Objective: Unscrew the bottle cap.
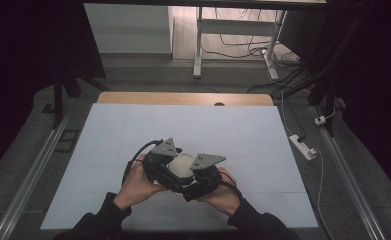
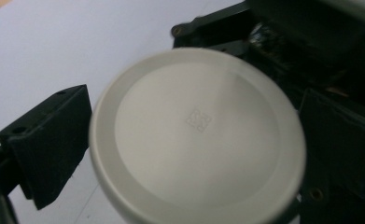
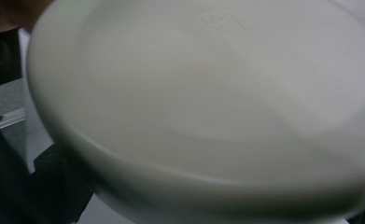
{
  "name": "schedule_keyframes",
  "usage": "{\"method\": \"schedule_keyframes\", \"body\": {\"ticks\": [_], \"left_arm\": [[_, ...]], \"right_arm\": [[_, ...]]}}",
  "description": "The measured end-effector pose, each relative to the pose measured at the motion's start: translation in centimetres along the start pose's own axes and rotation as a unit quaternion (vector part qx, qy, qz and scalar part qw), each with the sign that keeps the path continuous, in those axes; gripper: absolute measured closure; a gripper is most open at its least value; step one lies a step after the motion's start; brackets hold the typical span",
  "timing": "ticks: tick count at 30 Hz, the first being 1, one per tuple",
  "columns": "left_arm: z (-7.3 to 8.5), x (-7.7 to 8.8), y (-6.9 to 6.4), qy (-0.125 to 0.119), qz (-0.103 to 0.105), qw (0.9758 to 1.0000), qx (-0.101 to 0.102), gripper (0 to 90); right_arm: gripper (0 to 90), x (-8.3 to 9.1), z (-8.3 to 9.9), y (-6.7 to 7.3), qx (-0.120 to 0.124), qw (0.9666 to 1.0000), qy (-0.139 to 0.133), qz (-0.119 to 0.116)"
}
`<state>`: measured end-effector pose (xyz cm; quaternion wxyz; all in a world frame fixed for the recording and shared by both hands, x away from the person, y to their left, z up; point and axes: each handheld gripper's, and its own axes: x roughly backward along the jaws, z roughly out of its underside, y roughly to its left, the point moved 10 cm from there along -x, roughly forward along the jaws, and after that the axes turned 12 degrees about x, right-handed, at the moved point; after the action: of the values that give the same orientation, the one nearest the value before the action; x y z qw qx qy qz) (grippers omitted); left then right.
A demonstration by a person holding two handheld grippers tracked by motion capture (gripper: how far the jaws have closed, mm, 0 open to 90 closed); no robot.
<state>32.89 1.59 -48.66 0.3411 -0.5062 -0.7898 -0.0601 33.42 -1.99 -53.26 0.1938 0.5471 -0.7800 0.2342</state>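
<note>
— While you held both hands together near the near edge of the surface (image 1: 133, 125), what sat between them?

— A round white lid (image 1: 181, 165), lifted off the surface, a small square mark at its middle.

— And your left tongs (image 2: 189, 140)?

— Their jaws stood on either side of the lid's rim, touching it, so they gripped it.

— Your right tongs (image 1: 201, 176)?

— They pressed close against the lid's other side, but I could not tell whether they were clamped.
</note>
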Motion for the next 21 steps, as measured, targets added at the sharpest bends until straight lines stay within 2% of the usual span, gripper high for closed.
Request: {"method": "schedule_keyframes", "body": {"ticks": [1,2,3,5,6,8,9,12,13,15,16,21], "left_arm": [[0.1,0.4,0.1,0.003,0.004,1.0000,-0.009,0.0],[0.1,0.4,0.1,0.003,0.004,1.0000,-0.009,0.0],[0.5,1.1,0.0,0.016,0.028,0.9989,-0.033,0.0],[0.7,1.3,0.1,0.020,0.034,0.9984,-0.040,0.0],[0.9,1.5,0.1,0.026,0.043,0.9975,-0.049,0.0],[1.2,1.7,0.1,0.027,0.058,0.9963,-0.058,0.0],[1.3,1.8,0.0,0.021,0.081,0.9945,-0.063,0.6],[1.5,1.8,-0.1,0.020,0.098,0.9924,-0.071,2.3],[1.8,1.7,-0.3,0.023,0.109,0.9906,-0.079,3.4],[1.9,1.7,-0.4,0.024,0.111,0.9900,-0.083,5.2],[2.0,1.7,-0.6,0.026,0.113,0.9890,-0.091,6.9],[1.9,1.7,-0.7,0.022,0.105,0.9891,-0.101,7.6]], "right_arm": [[7.0,0.0,-0.1,0.1,0.002,1.0000,-0.001,-0.006],[7.0,0.1,-0.1,0.3,0.006,0.9999,-0.002,-0.010],[7.0,0.1,-0.1,0.4,0.008,0.9999,-0.005,-0.014],[7.0,0.1,-0.2,0.5,0.010,0.9997,-0.007,-0.021],[7.0,0.2,-0.3,0.9,0.012,0.9992,-0.013,-0.036],[7.0,0.2,-0.4,1.0,0.015,0.9990,-0.014,-0.040],[7.0,0.3,-0.5,1.4,0.026,0.9982,-0.017,-0.051],[7.0,0.3,-0.7,2.0,0.035,0.9972,-0.020,-0.064],[7.0,0.3,-0.7,2.1,0.036,0.9969,-0.020,-0.067],[7.0,0.3,-0.8,2.3,0.039,0.9964,-0.022,-0.071],[7.0,0.3,-0.8,2.4,0.041,0.9963,-0.022,-0.072],[7.0,0.4,-0.8,2.5,0.046,0.9960,-0.022,-0.073]]}}
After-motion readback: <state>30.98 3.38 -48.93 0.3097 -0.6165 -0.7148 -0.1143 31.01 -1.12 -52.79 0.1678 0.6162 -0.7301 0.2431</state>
